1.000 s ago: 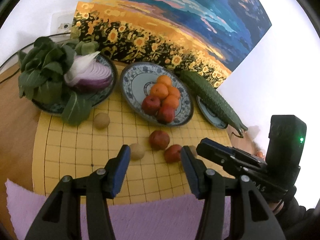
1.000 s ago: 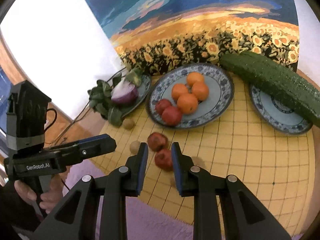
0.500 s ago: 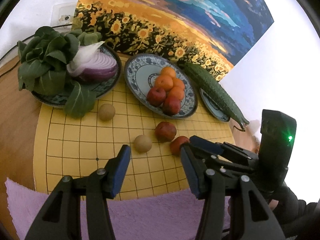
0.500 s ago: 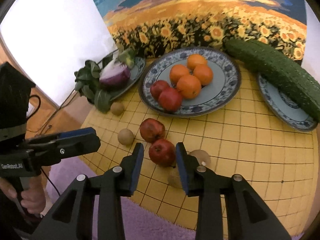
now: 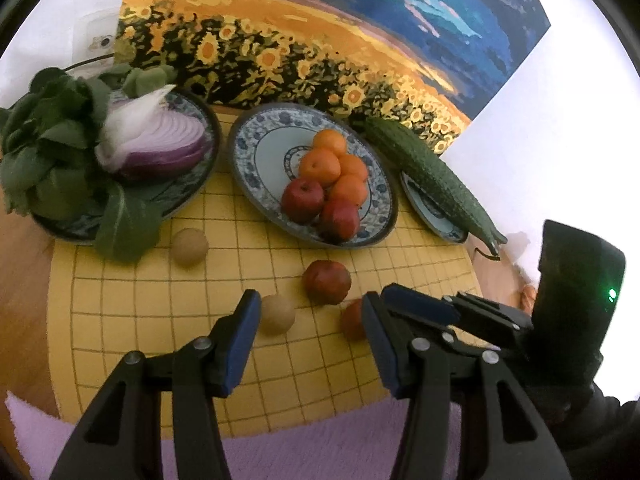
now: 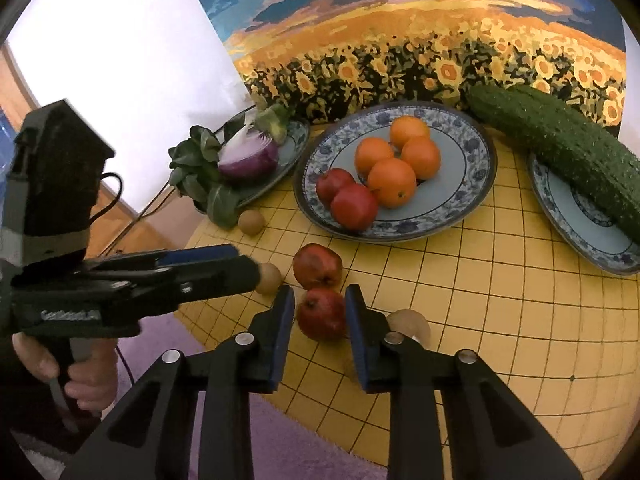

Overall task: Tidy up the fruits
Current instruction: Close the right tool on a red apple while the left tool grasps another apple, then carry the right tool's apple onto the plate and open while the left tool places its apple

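Note:
A blue-patterned plate (image 6: pixel 476 184) (image 5: pixel 248 160) holds several oranges and two red apples. On the yellow grid mat (image 6: pixel 500 300) lie two loose red apples and some tan round fruits. My right gripper (image 6: pixel 320 308) has its jaws closing on the nearer red apple (image 6: pixel 322 314), with both pads against its sides. The other loose apple (image 6: pixel 318 266) (image 5: pixel 327 282) sits just behind it. My left gripper (image 5: pixel 308 312) hovers open over the mat, a tan fruit (image 5: pixel 277 314) beside its left finger. In the left wrist view the held apple (image 5: pixel 352 320) is half hidden.
A plate of halved red onion (image 5: pixel 160 144) and leafy greens stands far left. A long cucumber (image 6: pixel 560 152) lies across a plate at the right. A sunflower painting (image 6: pixel 400 40) leans behind. Purple cloth (image 5: pixel 300 452) covers the near edge. More tan fruits (image 6: pixel 251 222) (image 6: pixel 408 322) lie on the mat.
The right gripper came down over the nearer red apple, opened around it and closed in on its sides. The left gripper moved forward and lower, toward the tan fruit.

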